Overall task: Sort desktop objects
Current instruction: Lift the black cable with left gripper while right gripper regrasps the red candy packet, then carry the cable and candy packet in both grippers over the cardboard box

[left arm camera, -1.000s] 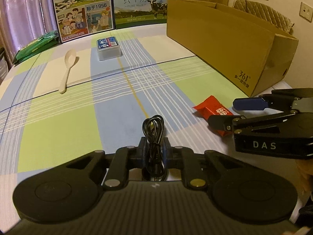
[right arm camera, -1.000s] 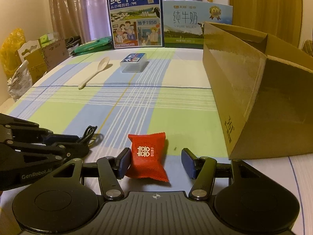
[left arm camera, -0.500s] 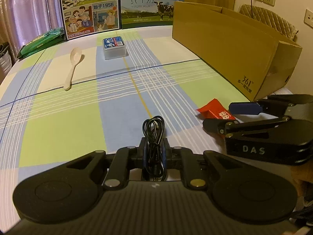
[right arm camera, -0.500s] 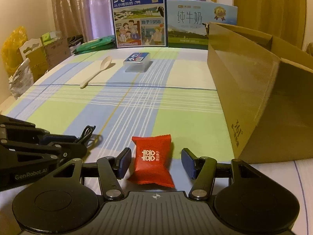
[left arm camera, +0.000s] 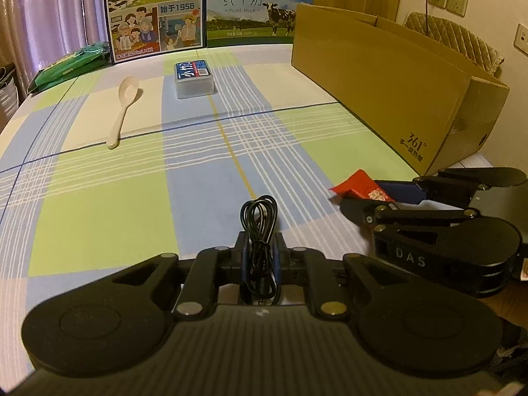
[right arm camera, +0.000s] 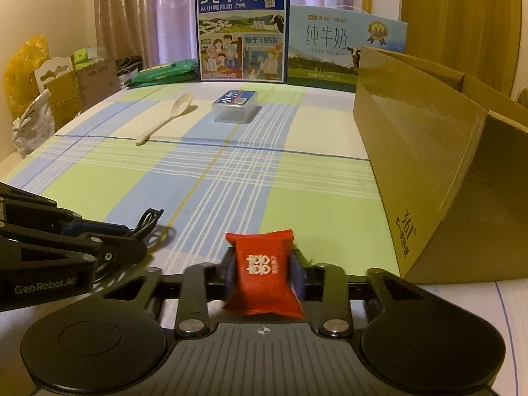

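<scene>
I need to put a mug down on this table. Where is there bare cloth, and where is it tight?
Widest free patch: the checked cloth between the cream plastic spoon, the clear lidded box and the brown cardboard carton, forward to both grippers. Tight spots: the near edge, where the left gripper clamps a black coiled cable beside the right gripper clamping a red sachet.

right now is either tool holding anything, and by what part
Both are. The left tool is shut on the coiled black cable, gripping the bundle near its plug end. The right tool pinches the red packet across its middle.
</scene>
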### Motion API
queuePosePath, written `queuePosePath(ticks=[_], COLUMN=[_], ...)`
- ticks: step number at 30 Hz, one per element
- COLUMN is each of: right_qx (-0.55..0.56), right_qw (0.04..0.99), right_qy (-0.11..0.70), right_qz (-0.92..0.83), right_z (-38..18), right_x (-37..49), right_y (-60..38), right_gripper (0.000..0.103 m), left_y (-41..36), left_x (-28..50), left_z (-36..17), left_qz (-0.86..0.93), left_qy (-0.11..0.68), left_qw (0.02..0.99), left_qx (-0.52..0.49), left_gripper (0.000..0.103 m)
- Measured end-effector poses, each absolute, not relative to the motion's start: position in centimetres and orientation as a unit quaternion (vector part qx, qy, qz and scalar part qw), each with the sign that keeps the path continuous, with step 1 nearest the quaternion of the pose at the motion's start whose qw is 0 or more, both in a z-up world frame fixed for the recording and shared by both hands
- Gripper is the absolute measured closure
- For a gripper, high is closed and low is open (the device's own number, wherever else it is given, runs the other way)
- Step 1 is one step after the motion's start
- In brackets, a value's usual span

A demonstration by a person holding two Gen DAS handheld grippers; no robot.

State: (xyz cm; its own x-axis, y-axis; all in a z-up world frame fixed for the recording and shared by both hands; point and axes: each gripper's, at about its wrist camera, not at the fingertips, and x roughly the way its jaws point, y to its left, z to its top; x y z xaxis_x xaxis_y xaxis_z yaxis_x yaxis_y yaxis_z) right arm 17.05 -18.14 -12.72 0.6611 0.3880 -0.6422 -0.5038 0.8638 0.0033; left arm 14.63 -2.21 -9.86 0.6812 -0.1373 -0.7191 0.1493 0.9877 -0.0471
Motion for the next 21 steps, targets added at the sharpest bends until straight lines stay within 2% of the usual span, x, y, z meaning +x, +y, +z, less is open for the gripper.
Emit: queuePosePath(ticks=[21], right_qx=[-0.082], right_qw=[0.913], right_qy=[0.322], right_qz=[0.235], right_z=[-9.6], right_x=[15.1], right_y=[-18.8], right_gripper=[0.079], left_y=[-2.7], left_x=[14.0], left_z=[-9.4], left_qz=[-0.087], left_qy=[0.385], left_qw=[0.919], left_qx=[0.012], left_gripper=[0.092])
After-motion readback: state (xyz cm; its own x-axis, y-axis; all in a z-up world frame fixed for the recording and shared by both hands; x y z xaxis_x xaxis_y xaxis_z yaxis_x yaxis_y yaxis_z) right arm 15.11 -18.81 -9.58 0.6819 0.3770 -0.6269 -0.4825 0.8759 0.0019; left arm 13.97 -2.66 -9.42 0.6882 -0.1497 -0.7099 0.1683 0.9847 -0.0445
